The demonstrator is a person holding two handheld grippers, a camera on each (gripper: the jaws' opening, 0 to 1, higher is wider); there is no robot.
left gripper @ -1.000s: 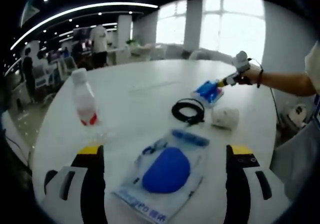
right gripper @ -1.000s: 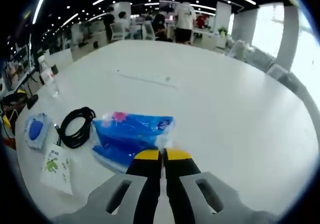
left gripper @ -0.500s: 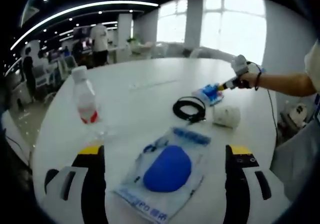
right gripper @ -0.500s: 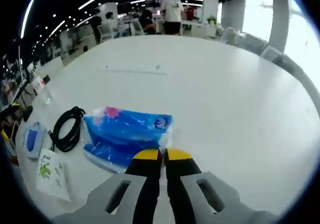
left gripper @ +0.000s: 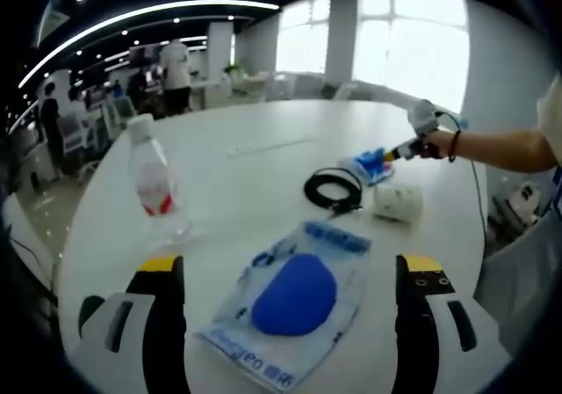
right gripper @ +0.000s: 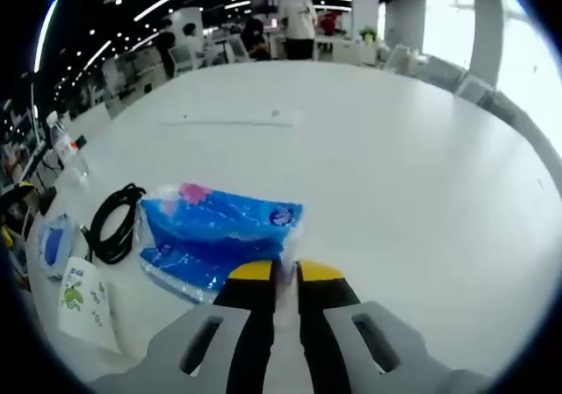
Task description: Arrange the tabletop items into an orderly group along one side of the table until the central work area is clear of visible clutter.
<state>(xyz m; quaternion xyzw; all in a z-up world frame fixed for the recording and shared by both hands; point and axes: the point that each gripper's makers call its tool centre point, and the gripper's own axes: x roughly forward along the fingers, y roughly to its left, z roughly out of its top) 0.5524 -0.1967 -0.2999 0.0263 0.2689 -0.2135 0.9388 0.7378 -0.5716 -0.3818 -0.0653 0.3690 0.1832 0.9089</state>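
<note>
White tabletop (right gripper: 413, 148) is carrying scattered clutter. We are pinching the soft, light blue packet (right gripper: 215, 236) by its corner with the right claw (right gripper: 286, 275). Our left claw (left gripper: 290, 267) is spreading wide around a pouch (left gripper: 294, 302).

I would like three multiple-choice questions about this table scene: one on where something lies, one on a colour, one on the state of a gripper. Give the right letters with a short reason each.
1. Where does the black coiled cable lie?
A. between the blue packet and the pouch with the blue oval
B. under the water bottle
C. off the table

2. What colour is the label band on the water bottle?
A. green
B. red
C. black

3. What is the state of the right gripper?
A. wide open above the table
B. shut on the blue packet
C. shut on the cable

Answers:
1. A: in the left gripper view the cable sits between the blue packet and the pouch.
2. B: a red band circles the clear bottle.
3. B: the jaws pinch the packet's clear edge, while the left gripper stands open.
</note>
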